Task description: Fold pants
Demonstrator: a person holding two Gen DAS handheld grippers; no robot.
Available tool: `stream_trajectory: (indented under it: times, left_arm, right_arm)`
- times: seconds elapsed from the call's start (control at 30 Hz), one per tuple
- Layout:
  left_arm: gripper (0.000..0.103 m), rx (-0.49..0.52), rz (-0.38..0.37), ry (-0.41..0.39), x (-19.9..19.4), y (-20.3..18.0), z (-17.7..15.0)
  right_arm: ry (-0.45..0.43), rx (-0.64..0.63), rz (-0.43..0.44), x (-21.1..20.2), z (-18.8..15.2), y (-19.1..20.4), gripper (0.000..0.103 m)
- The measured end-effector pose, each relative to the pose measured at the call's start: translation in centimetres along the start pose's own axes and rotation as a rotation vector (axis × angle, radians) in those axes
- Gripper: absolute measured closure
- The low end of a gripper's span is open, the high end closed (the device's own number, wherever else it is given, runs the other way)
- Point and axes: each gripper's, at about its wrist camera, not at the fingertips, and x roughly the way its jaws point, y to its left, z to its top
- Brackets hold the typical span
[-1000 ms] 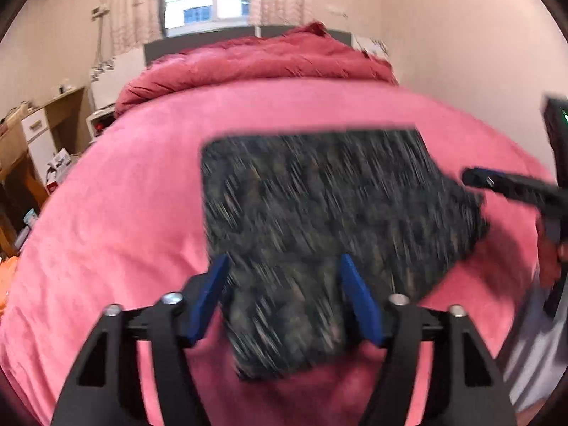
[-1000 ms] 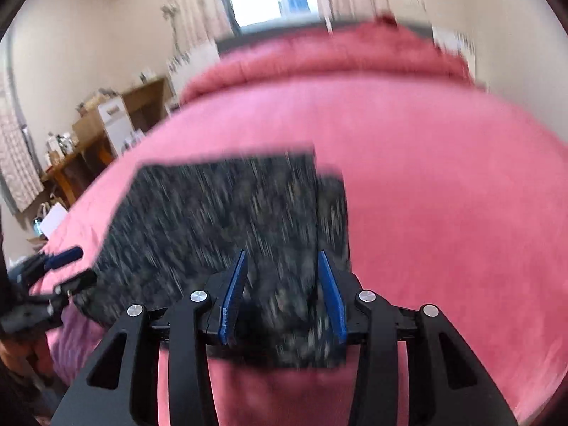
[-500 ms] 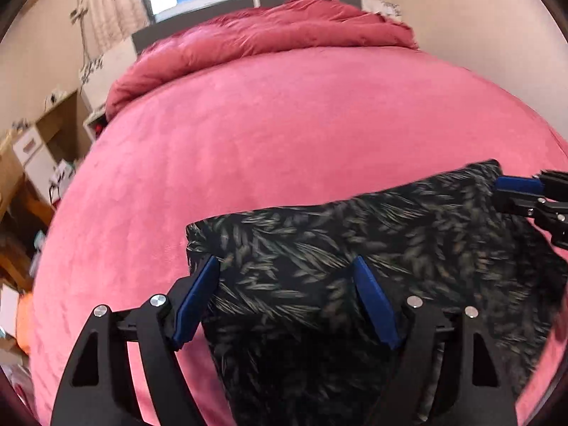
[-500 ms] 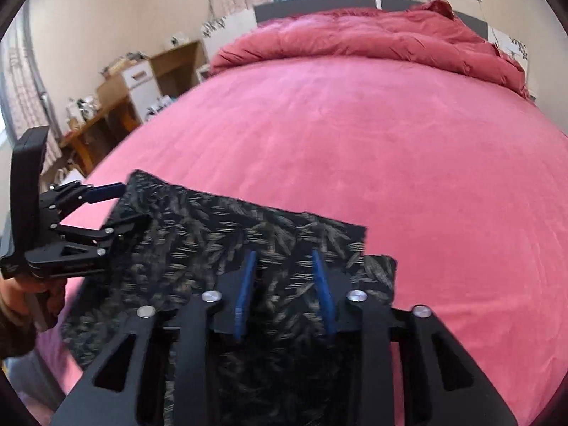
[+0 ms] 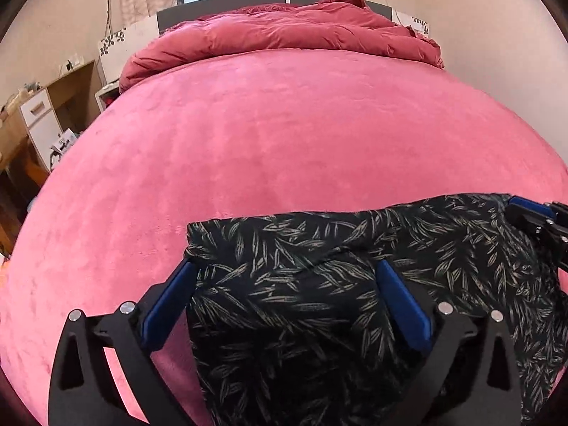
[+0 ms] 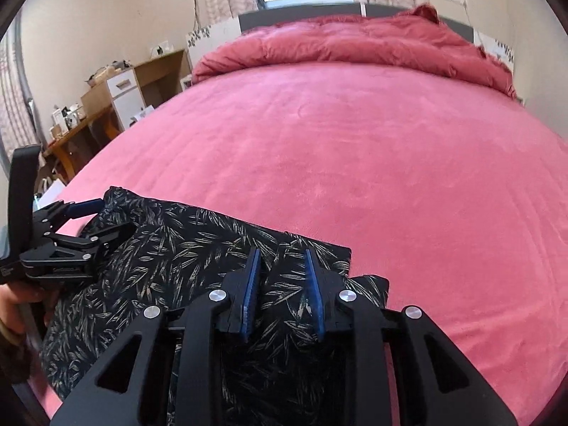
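The black leaf-print pants point(image 5: 454, 248) lie folded on the pink bed point(image 5: 284, 135) near its front edge. My left gripper point(image 5: 285, 266) straddles their left part, its jaws opening wide with loose cloth between the blue pads point(image 5: 170, 301), which do not press it. In the right wrist view the pants point(image 6: 170, 245) show a raised fold, and my right gripper point(image 6: 281, 259) stands narrow, its pads closed on that bunched fold. The left gripper point(image 6: 106, 218) appears there over the pants' left corner, held by a hand point(image 6: 10, 305). The right gripper point(image 5: 532, 220) shows at the far right.
A crumpled red duvet point(image 5: 284, 32) is heaped at the head of the bed below a grey headboard point(image 6: 301, 14) and window. A wooden desk and white drawer unit point(image 6: 124, 88) stand left of the bed. A wall runs along the right.
Both views went from blurred to sharp as the grippers settled low at the pants' near part. The left jaws spread wider. The right jaws narrowed onto a fold.
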Motion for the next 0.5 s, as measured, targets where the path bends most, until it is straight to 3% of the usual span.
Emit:
stream_trajectory:
  times: [0.27, 0.37, 0.4, 0.5]
  left_arm:
    - [0.002, -0.035, 0.017, 0.009, -1.6, -0.5, -1.4]
    - [0.002, -0.046, 0.029, 0.015, -2.4, -0.5, -2.1]
    - [0.002, -0.039, 0.045, 0.003, -2.9, -0.7, -2.6]
    - [0.002, -0.013, 0.078, -0.012, -4.0, -1.4, -3.7]
  right_arm:
    - [-0.042, -0.025, -0.032, -2.7, -1.2, 0.8, 0.078]
    - [-0.046, -0.004, -0.033, -3.7, -1.6, 0.8, 0.064]
    - [-0.047, 0.004, -0.029, -4.0, -1.7, 0.7, 0.055]
    - [-0.057, 0.006, -0.03, -4.8, -2.2, 0.7, 0.052]
